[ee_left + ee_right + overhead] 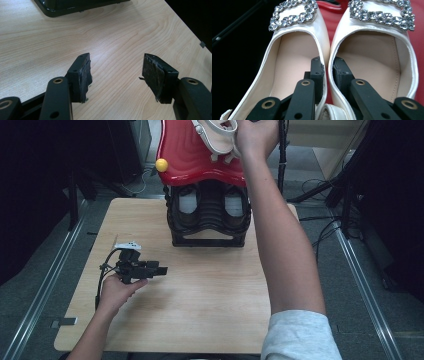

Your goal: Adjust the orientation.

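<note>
The right gripper (327, 67) is pinching the inner sides of two white shoes (294, 50) together above the red rack (187, 155); the left gripper (116, 75) is resting released on the desk (50, 37).

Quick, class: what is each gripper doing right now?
Left gripper: open, nothing between its fingers, over the table.
Right gripper: closed on the inner sides of the pair of white shoes, holding both.
</note>
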Demonstrator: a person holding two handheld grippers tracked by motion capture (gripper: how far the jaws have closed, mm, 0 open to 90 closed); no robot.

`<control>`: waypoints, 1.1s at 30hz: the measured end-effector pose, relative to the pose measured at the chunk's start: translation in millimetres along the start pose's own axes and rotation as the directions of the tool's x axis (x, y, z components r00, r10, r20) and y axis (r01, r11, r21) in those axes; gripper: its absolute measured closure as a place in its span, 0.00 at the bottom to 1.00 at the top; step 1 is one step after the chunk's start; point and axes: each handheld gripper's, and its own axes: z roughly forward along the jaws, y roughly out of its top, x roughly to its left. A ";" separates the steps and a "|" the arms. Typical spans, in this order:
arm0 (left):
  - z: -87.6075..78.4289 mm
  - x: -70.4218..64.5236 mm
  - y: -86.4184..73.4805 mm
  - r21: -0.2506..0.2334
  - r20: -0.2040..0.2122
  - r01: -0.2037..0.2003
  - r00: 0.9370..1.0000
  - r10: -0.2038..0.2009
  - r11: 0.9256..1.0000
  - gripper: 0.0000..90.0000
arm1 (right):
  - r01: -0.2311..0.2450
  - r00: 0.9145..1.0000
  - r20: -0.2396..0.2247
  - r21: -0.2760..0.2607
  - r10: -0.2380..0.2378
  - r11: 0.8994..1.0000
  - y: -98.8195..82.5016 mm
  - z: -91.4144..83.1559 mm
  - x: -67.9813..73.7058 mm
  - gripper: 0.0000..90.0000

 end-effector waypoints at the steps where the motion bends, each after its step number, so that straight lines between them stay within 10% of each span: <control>1: 0.0 0.2 0.0 0.000 0.001 0.001 1.000 -0.001 1.000 0.44 | -0.011 1.000 0.010 -0.009 0.011 1.000 0.6 1.1 -1.4 0.90; 14: -0.3 -1.0 0.6 -0.003 0.006 -0.005 1.000 0.005 1.000 0.45 | -0.138 0.987 0.070 -0.075 0.143 0.988 -1.7 13.8 -16.3 0.90; 28: 1.5 -2.1 0.7 0.004 0.009 -0.013 1.000 0.013 1.000 0.45 | -0.117 0.980 0.152 -0.062 0.126 0.991 -12.7 33.3 -8.5 0.89; 33: 1.9 -2.2 0.8 0.009 0.007 -0.015 1.000 0.015 1.000 0.45 | -0.157 0.982 0.089 -0.098 0.165 0.983 -14.2 33.2 -8.6 0.91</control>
